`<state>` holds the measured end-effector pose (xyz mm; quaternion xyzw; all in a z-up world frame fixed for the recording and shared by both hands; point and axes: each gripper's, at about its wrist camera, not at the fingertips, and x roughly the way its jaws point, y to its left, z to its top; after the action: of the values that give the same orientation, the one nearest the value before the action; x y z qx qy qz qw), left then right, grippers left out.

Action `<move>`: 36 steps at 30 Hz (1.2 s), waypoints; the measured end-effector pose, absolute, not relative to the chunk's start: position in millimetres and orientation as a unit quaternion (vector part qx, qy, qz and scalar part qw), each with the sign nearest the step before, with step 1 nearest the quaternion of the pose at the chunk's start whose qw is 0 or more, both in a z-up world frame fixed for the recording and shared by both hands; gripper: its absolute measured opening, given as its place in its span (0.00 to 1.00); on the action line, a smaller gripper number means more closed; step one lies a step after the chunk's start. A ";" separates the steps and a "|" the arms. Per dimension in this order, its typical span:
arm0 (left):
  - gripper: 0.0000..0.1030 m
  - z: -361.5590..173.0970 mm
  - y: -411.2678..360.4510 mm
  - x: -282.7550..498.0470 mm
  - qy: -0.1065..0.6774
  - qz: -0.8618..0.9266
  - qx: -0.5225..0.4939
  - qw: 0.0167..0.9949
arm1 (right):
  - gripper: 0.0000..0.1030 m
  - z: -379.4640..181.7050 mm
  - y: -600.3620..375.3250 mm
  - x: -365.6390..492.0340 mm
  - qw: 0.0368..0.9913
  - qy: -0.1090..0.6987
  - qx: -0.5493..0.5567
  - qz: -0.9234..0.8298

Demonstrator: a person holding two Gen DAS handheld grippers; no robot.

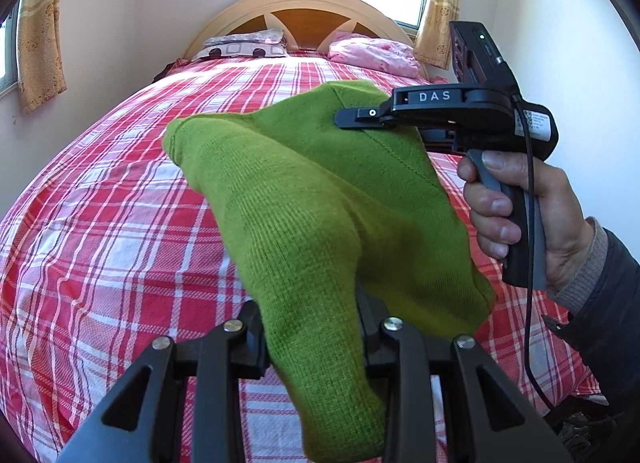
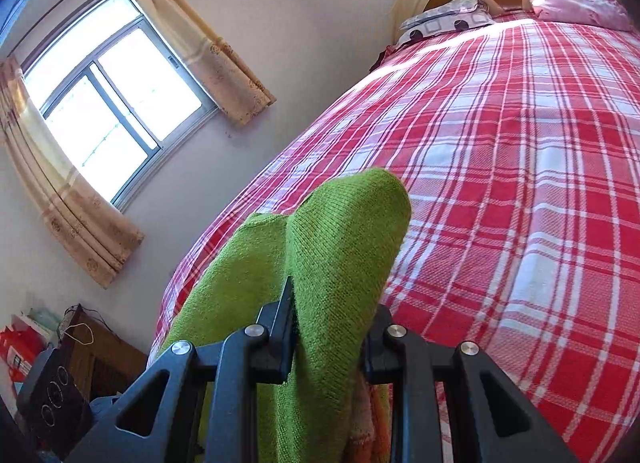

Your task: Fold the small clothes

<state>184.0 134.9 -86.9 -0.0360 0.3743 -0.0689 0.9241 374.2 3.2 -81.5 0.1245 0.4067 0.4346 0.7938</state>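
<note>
Garment: green knit piece, lifted above the bed, stretched between both grippers, sagging a bit in the middle.
Left gripper: jaws narrow, clamped on one end of the green knit; cloth bunches thick betw. the pads and hangs below them.
Right gripper: jaws narrow too, pinching the other end; a rounded fold of knit sticks up past the tips in the right wrist view.
Right gripper from the left cam: seen side-on, tip pressed into the far top edge of the cloth.
Hand: person's right hand wraps the grip handle, dark sleeve w/ grey cuff, cable trailing down.
Bed: red-and-white checked cover, mostly bare under the garment.
Head end: patterned pillow on the left, pink bundle on the right, both against the arched headboard.
Room: window w/ tan curtains on the side wall; wooden cabinet low beside the bed.
Under right jaws: a bit of orange-ish cloth peeks below the green; can't tell what it is.
</note>
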 end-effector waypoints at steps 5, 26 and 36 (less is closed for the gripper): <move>0.32 -89.4 148.0 176.5 0.377 -0.057 -0.042 0.924 | 0.25 -82.9 24.6 372.3 0.787 0.411 0.115 0.445; 0.32 -110.0 169.9 156.1 0.392 -0.034 -0.066 0.917 | 0.25 -112.8 78.3 364.4 0.760 0.446 0.094 0.463; 0.36 -129.4 171.2 149.6 0.401 -0.019 -0.078 0.912 | 0.25 -135.1 76.0 373.6 0.763 0.463 0.094 0.441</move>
<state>149.6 171.2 -129.4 -0.0785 0.4014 -0.0190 0.9123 373.6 76.0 -135.1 0.0941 0.4627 0.4411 0.7632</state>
